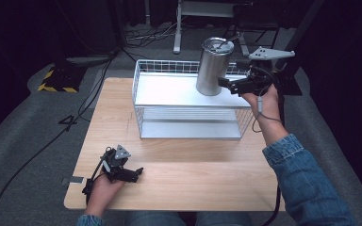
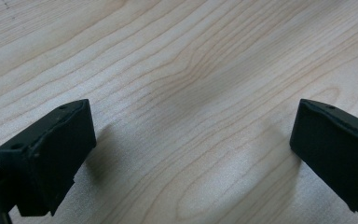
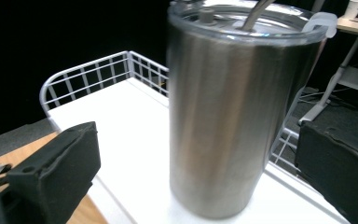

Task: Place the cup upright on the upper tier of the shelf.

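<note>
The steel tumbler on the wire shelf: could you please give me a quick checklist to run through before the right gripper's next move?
1. Tumbler standing upright on the white top of the wire shelf: ok.
2. Right gripper open, jaws wide on either side of the tumbler in the right gripper view: ok.
3. Jaws free of the tumbler's wall: ok, a gap shows on both sides.
4. Lid seated on the tumbler: cannot tell how firmly.
5. Left gripper out of the way, open, low over the wooden table: ok.
</note>
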